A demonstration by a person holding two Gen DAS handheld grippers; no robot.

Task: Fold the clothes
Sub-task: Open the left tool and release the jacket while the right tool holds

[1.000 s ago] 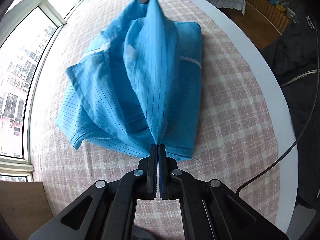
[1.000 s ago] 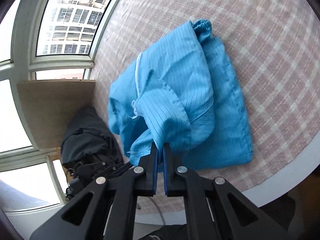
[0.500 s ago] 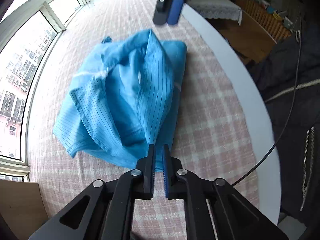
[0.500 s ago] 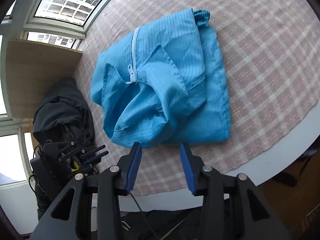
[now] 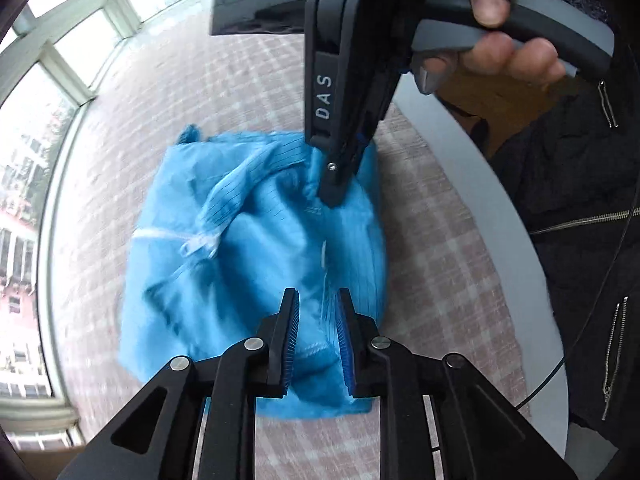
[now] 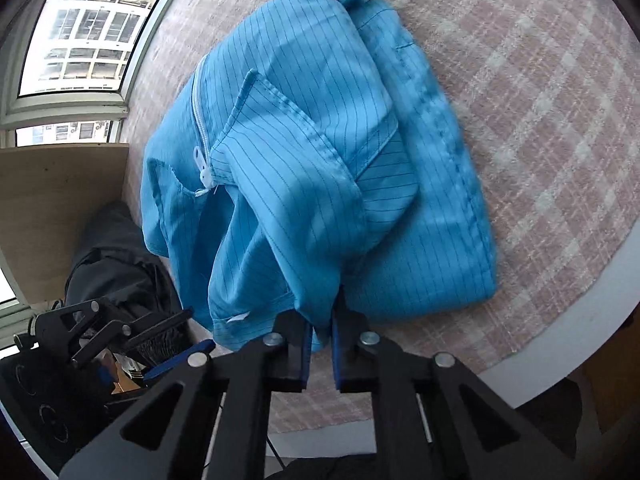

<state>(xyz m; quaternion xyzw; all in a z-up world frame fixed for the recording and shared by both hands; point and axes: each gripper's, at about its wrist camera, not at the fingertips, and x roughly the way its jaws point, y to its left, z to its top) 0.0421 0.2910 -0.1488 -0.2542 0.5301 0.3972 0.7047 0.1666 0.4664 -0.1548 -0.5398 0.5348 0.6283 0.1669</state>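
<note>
Where any writing can be read, it is on the side of the right tongs (image 5: 334, 196), seen from the left wrist: white letters "DAS" running along one black arm. No other label is legible, and I see no containers on the table.

A blue garment (image 6: 320, 152) with thin dark stripes and a white zip (image 6: 199, 136) lies bunched on the checked cloth (image 6: 540, 80) that covers the round table (image 6: 580, 320). From the right wrist, a fold at its near edge runs down between the right tongs' blue pads (image 6: 306, 354); they have come together on it and pinch the cloth.

The left tongs (image 5: 318, 344) stand a little apart over the near end of the garment. Blue fabric shows in the gap, but the view is blurred and the pads do not seem to press on it.

Across the heap from the left tongs, the right ones come down onto the far side of the garment, and a hand (image 5: 504, 52) grips their grey handle.
</note>
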